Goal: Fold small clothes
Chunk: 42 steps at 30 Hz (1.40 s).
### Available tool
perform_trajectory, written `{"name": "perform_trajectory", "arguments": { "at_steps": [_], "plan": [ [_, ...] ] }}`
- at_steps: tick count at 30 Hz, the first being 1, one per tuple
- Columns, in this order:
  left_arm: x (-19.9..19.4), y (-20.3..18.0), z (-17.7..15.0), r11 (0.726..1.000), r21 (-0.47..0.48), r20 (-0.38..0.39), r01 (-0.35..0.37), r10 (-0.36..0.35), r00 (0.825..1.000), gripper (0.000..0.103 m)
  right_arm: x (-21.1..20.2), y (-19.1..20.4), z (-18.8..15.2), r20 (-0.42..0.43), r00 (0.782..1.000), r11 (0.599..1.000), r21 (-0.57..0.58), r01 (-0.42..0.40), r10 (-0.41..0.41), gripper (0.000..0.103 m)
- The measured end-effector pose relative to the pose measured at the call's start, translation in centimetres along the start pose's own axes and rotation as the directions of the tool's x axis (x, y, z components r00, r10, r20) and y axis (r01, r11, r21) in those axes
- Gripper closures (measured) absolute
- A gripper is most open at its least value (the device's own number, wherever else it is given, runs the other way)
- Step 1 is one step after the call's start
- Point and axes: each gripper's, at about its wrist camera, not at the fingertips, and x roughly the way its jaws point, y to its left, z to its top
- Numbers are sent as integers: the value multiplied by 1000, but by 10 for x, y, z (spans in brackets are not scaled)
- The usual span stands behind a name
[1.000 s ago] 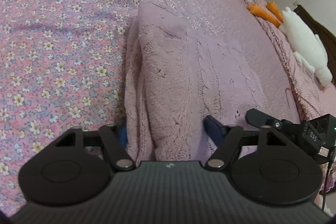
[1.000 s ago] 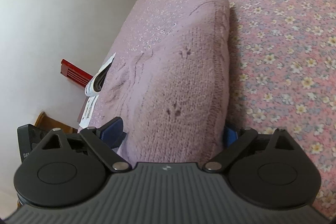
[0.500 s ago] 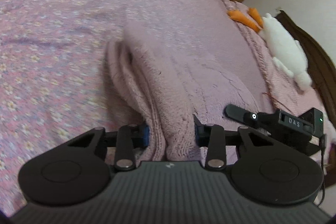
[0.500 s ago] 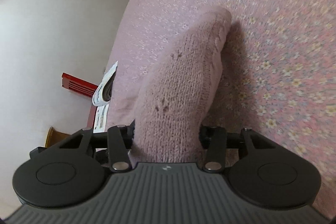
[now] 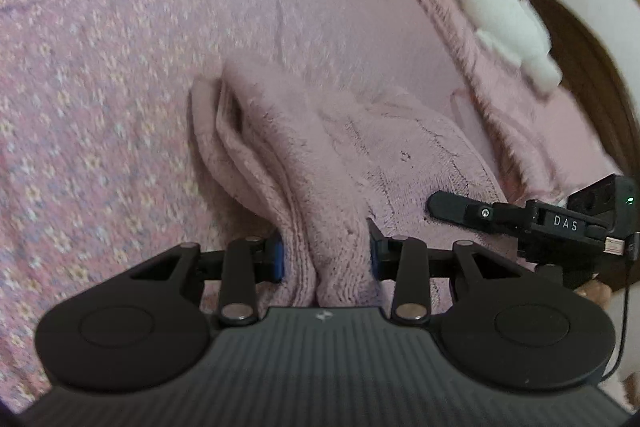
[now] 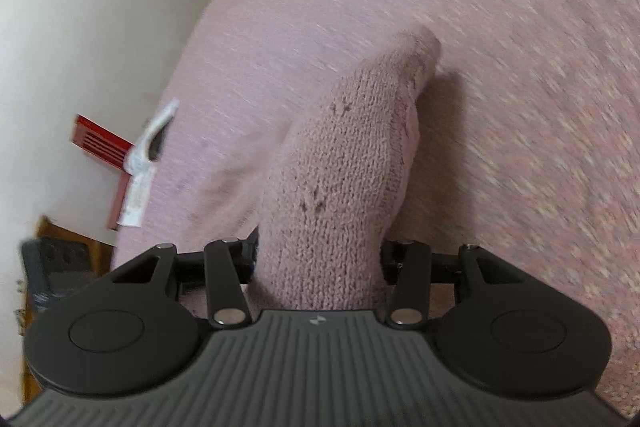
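Note:
A small pink knitted sweater (image 5: 320,155) lies partly folded on the flowered bedspread (image 5: 100,67), its near edge lifted off the bed. My left gripper (image 5: 326,259) is shut on a bunched fold of that near edge, blue pads pressing the knit from both sides. In the right wrist view the same pink knitted sweater (image 6: 340,163) rises as a thick roll toward the camera. My right gripper (image 6: 318,259) is shut on this roll, and the cloth hides its pads. The right gripper's black body (image 5: 532,223) shows at the right of the left wrist view, beside the sweater.
A white plush toy with orange parts (image 5: 500,15) lies by the dark wooden headboard (image 5: 592,75). The bed's edge drops to a pale floor (image 6: 80,27), where a red object (image 6: 104,143) and a white paper (image 6: 144,163) sit. Wooden furniture stands behind.
Both grippers went from wide around the sweater's near edge to shut on it. They then lifted it and carried it forward over the bed; the sweater now bunches and stands up.

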Motion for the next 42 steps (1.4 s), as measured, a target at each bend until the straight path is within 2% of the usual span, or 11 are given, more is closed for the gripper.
{"name": "perform_trajectory", "arguments": {
  "at_steps": [3, 7, 11, 17, 20, 25, 30, 36, 39, 42],
  "plan": [
    [14, 1, -10, 998, 30, -19, -63, 64, 998, 63, 22, -9, -16, 6, 1000, 1000, -5, 30, -30, 48],
    [19, 5, -13, 998, 14, -27, -59, 60, 998, 61, 26, -22, -25, 39, 999, 999, 32, -20, 19, 45],
    [19, 4, -9, 997, 15, -36, -74, 74, 997, 59, 25, -20, -28, 44, 999, 1000, 4, -11, 11, 42],
    [11, -16, -13, 987, 79, -1, -137, 138, 990, 56, 4, -12, -36, 76, 997, 997, -68, 32, -27, 36],
    [-1, -24, -21, 978, 120, 31, -172, 169, 985, 58, -10, -9, -44, 106, 993, 992, -106, 63, -52, 36],
    [-18, -28, -34, 965, 157, 54, -208, 202, 978, 58, -36, -4, -62, 152, 985, 982, -154, 110, -86, 36],
    [-27, -20, -46, 953, 175, 77, -246, 236, 969, 56, -47, -2, -77, 160, 983, 981, -160, 110, -84, 36],
    [-15, -10, -51, 946, 168, 67, -277, 269, 961, 48, -19, -4, -89, 99, 986, 976, -161, 147, -132, 36],
    [-12, -13, -53, 934, 195, 84, -300, 289, 954, 44, -9, 0, -93, 110, 982, 971, -168, 170, -153, 29],
    [-15, -12, -54, 934, 183, 88, -306, 295, 952, 42, -7, 9, -97, 121, 978, 964, -188, 190, -170, 23]
  ]
}}
